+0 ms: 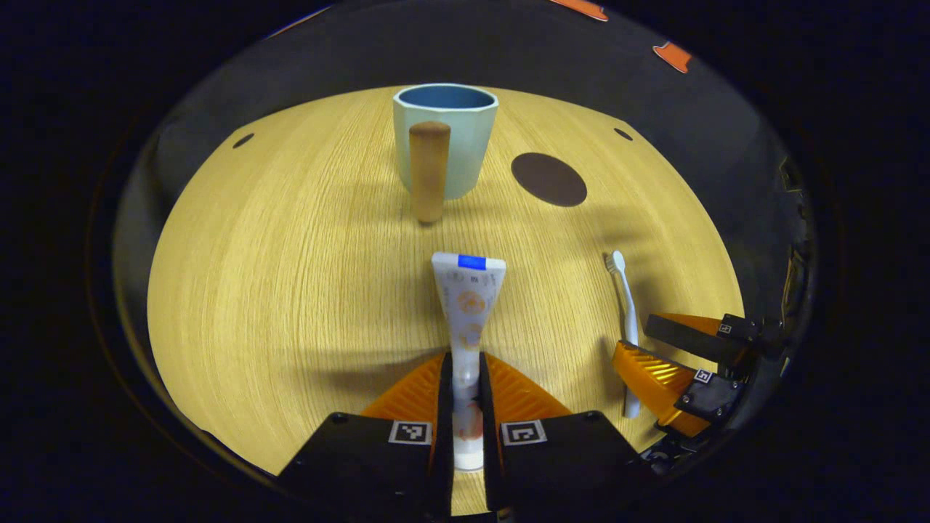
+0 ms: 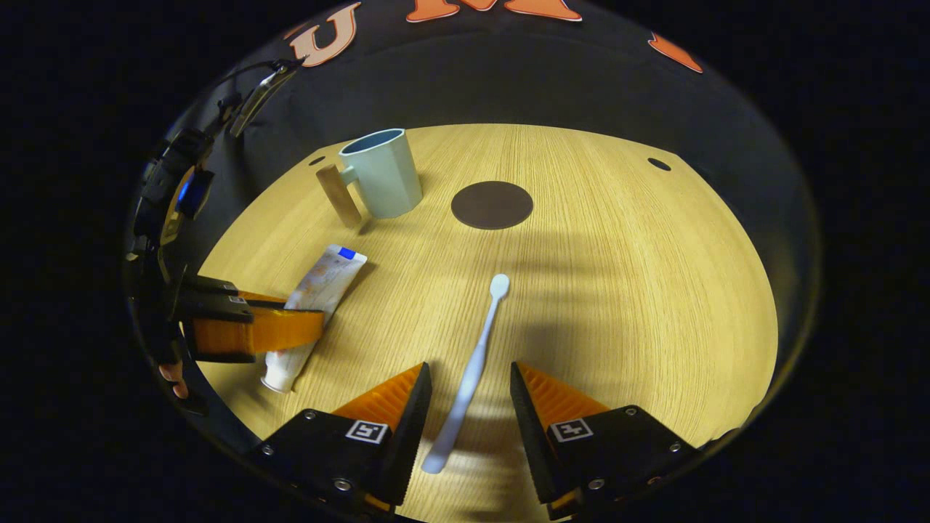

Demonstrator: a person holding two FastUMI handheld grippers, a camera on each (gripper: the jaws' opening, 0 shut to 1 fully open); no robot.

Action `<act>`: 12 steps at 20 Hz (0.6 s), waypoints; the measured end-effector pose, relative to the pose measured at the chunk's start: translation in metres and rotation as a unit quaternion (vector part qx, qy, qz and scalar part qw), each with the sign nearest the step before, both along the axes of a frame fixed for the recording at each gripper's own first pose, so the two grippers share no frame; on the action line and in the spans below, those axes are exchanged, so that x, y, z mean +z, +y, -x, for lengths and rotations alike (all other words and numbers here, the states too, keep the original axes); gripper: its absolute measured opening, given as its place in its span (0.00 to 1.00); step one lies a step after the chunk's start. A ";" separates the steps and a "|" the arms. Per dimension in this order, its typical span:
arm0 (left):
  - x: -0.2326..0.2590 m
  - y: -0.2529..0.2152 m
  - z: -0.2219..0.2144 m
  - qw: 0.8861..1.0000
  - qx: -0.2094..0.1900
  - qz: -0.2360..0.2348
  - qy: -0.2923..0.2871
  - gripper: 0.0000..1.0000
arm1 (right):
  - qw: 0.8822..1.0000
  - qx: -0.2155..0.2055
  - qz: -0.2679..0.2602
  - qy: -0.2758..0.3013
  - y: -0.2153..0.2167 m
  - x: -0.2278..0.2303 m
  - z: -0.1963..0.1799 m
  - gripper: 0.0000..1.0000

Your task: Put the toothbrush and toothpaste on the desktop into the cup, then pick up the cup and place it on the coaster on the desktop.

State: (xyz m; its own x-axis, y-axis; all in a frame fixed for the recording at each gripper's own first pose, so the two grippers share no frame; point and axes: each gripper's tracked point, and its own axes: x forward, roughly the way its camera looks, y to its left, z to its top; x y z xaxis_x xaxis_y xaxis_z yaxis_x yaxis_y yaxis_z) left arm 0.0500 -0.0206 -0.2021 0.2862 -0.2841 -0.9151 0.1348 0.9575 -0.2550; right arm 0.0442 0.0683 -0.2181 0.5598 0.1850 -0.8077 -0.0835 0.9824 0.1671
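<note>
Left gripper view has the left tongs [image 1: 465, 385] at 6 o'clock, clenched on the lower part of the toothpaste [image 1: 467, 305]. Both fingers press its sides near the cap end, and the flat crimped end points off toward 12. My guess is that holding it low leaves the long end free to tip into the cup later. I can't tell whether the tube is lifted or lying on the desk [image 1: 290, 254].

Right gripper view shows the right tongs [image 2: 468, 410] released, one finger on each side of the toothbrush [image 2: 472, 370] handle with gaps on both sides. So it's straddling, not gripping. The brush lies flat on the desk, head toward 12, and looks lined up for a pinch on the handle.

Farther out, in the left gripper view, the cup [image 1: 454, 142] stands upright at 12 with nothing inside that I can see. Its wooden handle [image 1: 429, 171] faces the camera, probably handy for the pickup afterwards. The dark round coaster [image 1: 548, 179] sits bare at about 1 o'clock, near the cup but apart from it.

So both items are yet to go in, and the cup move comes after that.
</note>
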 end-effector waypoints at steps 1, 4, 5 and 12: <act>0.000 0.001 0.000 1.000 -0.002 0.001 -0.001 0.21 | 1.000 -0.001 0.001 0.002 0.001 -0.001 -0.002 0.66; -0.003 -0.002 0.002 1.000 -0.005 0.009 -0.003 0.19 | 1.000 -0.012 0.013 0.007 0.000 -0.002 -0.005 0.50; -0.003 -0.002 0.001 1.000 -0.004 0.011 -0.003 0.19 | 1.000 -0.014 0.006 0.013 0.003 -0.002 -0.005 0.45; 0.005 0.003 0.000 1.000 0.011 0.010 -0.015 0.19 | 1.000 -0.020 -0.015 0.011 -0.007 -0.001 -0.009 0.08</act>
